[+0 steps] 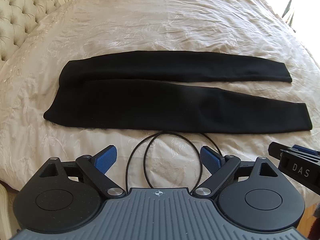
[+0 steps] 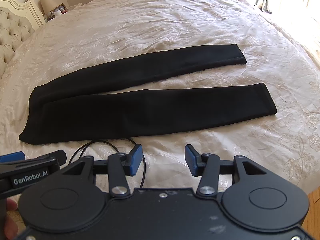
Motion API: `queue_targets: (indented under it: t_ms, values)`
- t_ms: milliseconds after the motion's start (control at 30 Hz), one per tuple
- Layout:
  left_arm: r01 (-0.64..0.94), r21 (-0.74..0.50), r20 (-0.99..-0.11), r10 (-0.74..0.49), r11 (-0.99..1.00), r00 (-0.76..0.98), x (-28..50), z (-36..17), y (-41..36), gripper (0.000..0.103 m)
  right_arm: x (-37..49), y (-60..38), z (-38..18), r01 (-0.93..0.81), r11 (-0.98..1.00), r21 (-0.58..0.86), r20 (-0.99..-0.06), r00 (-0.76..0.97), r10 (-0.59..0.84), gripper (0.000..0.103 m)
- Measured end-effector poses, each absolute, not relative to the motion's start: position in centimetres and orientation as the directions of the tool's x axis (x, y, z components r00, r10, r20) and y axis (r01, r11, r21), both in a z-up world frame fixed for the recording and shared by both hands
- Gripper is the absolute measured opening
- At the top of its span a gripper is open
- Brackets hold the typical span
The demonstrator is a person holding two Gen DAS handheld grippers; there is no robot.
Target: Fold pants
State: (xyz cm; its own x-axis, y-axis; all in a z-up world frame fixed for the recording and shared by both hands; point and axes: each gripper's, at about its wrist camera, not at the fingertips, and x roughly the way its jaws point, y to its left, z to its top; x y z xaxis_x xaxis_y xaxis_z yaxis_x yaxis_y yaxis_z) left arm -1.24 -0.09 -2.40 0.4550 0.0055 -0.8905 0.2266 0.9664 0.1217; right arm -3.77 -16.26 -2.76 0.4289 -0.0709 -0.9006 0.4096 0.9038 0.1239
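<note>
- the bed (image 1: 160, 20) fills both views, covered by a cream, wrinkled bedspread (image 2: 160, 20) with a faint embroidered pattern.
- a tufted cream headboard (image 1: 18, 16) stands at the far left of the bed; beyond it sits a small nightstand with a lamp (image 2: 47, 3), its items too small to make out.
- the pants (image 1: 120, 102) are black and lie flat across the middle of the bed, unfolded, waist end to the left and both legs running to the right.
- the two legs overlap near the waist and spread apart toward the hems, with a wedge of bedspread showing between them; the far leg's hem (image 2: 240, 54) and the near leg's hem (image 2: 268, 98) both lie flat.
- the left claw (image 1: 159, 158) hovers over the bedspread just in front of the near edge of the pants, its blue pads (image 1: 106, 158) spread wide and holding nothing.
- the right claw (image 2: 163, 160) hovers beside it, to the right, also short of the pants, its blue pads (image 2: 193, 162) moderately apart and holding nothing.
- a thin black cable (image 1: 140, 156) loops on the bedspread between the claws and the pants, its far curve touching or nearly touching the pants' near edge.
</note>
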Motion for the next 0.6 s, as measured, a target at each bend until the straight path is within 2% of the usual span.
queue_targets:
  t_ms: [600]
  values:
    - [0.224, 0.123, -0.891, 0.008, 0.967, 0.454, -1.36, -2.51, -0.07, 0.091, -3.83, -16.46, -2.85, 0.414, 0.901, 0.131, -0.901, 0.429, -0.066, 0.05]
